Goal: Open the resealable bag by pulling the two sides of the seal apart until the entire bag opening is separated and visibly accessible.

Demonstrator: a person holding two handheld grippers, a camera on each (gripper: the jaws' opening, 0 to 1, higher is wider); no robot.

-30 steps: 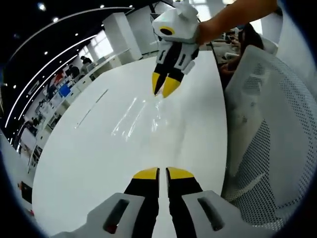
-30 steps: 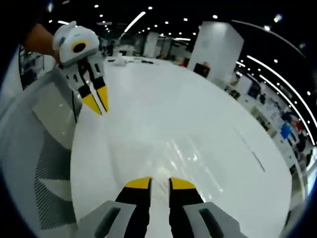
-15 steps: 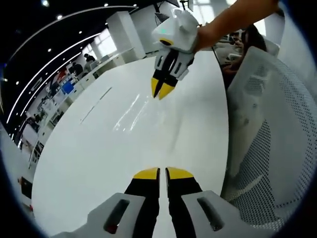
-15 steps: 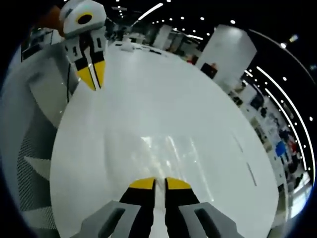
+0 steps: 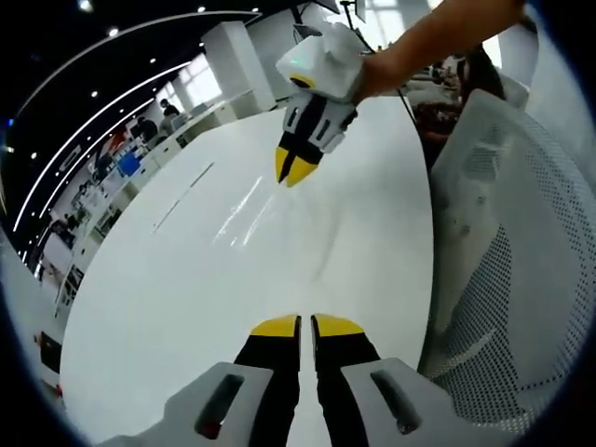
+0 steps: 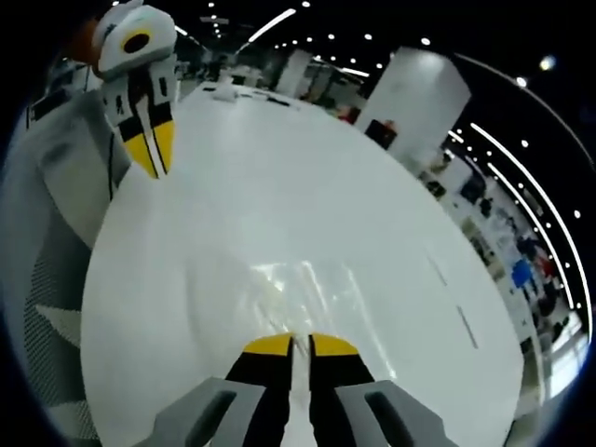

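left gripper (image 5: 305,322) jaws closed on nothing, right gripper (image 6: 300,341) jaws pinching clear bag (image 6: 293,289)

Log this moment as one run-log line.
left hand-held gripper: shut on clear bag | right hand-held gripper: shut on bag | white table | seal state: cannot tell

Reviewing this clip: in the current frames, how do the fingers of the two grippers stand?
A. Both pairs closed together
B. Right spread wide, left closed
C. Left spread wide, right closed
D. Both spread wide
A. The left gripper shows its yellow-tipped fingers pressed nearly together, and so does the right gripper, above the white table. The clear bag lies in front of the right gripper.
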